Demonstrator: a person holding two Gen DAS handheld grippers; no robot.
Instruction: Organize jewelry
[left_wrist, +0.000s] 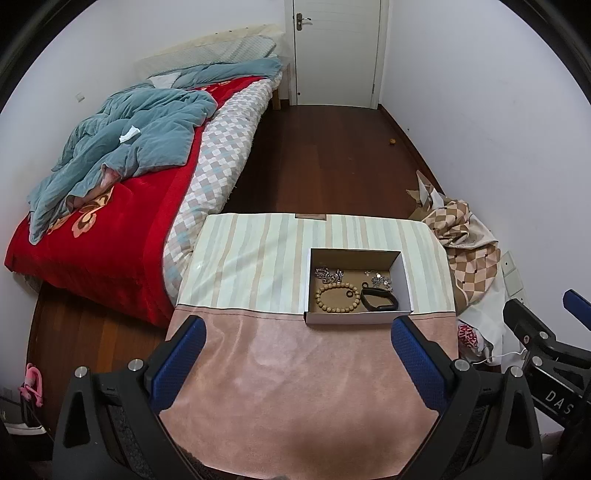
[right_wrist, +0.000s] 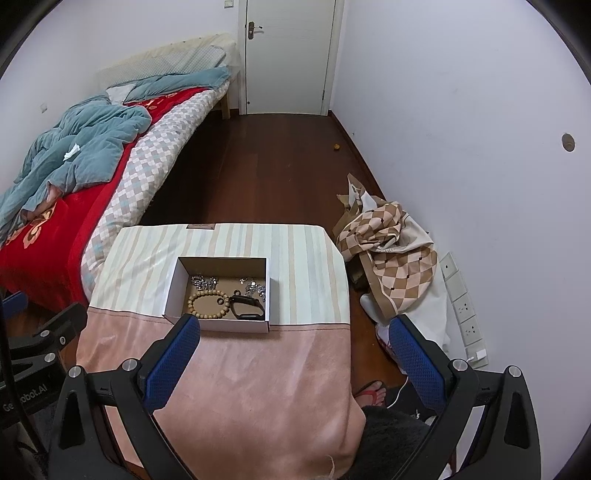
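Lying in box (left_wrist: 354, 317): beads (left_wrist: 337, 297), blurry silver chains (left_wrist: 328, 275).

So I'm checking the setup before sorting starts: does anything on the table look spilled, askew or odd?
Nothing spilled. The jewelry sits inside the open box: bead bracelet, black band, two silver chain heaps all loose together, unsorted. The box sits toward the table's right side in the left view. Both hand-held grippers are open and empty.
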